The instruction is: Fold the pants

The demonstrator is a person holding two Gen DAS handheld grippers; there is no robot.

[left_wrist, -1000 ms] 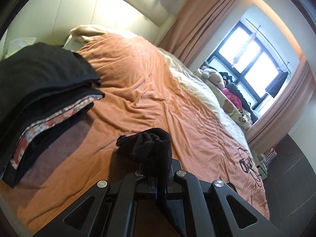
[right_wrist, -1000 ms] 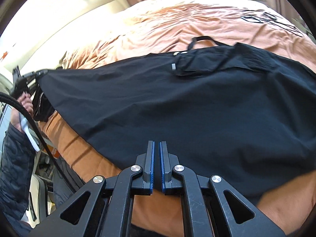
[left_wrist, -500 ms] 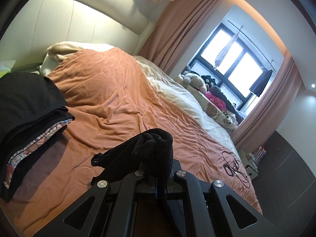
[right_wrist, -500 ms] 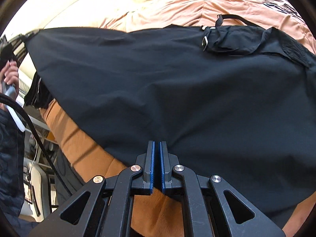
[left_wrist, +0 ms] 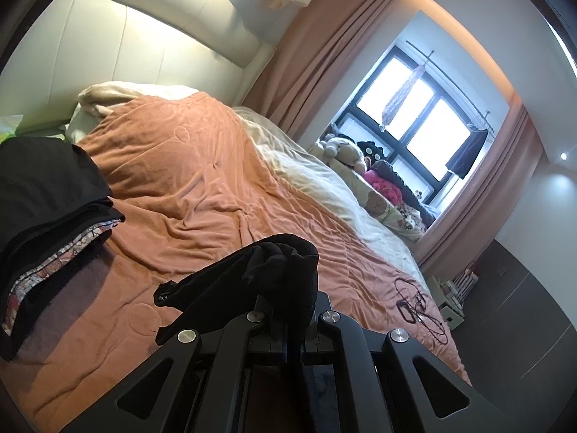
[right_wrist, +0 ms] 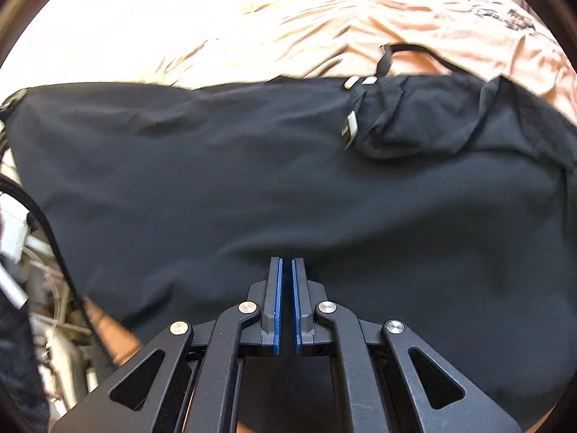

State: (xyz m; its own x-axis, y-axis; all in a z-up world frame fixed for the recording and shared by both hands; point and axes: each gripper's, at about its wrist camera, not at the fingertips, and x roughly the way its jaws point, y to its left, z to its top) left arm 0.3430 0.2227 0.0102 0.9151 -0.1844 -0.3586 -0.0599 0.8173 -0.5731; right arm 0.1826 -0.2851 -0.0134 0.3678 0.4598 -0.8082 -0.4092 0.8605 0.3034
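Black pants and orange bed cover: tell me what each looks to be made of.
Black pants: thin woven cloth, matte, perhaps synthetic; they lie smooth with shallow, soft wrinkles and carry small metal-looking buckles. Orange bed cover: soft quilted fabric with a slight sheen; stitched circles and fine ripples show, fibre unclear.

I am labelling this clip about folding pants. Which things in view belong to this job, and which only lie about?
Job:
- black fabric pants
- left gripper, shut on a bunched end of them
- right gripper, shut, empty

Lying about:
- stack of dark folded clothes
- plush toys
- black tangled cable
- orange quilted bedspread
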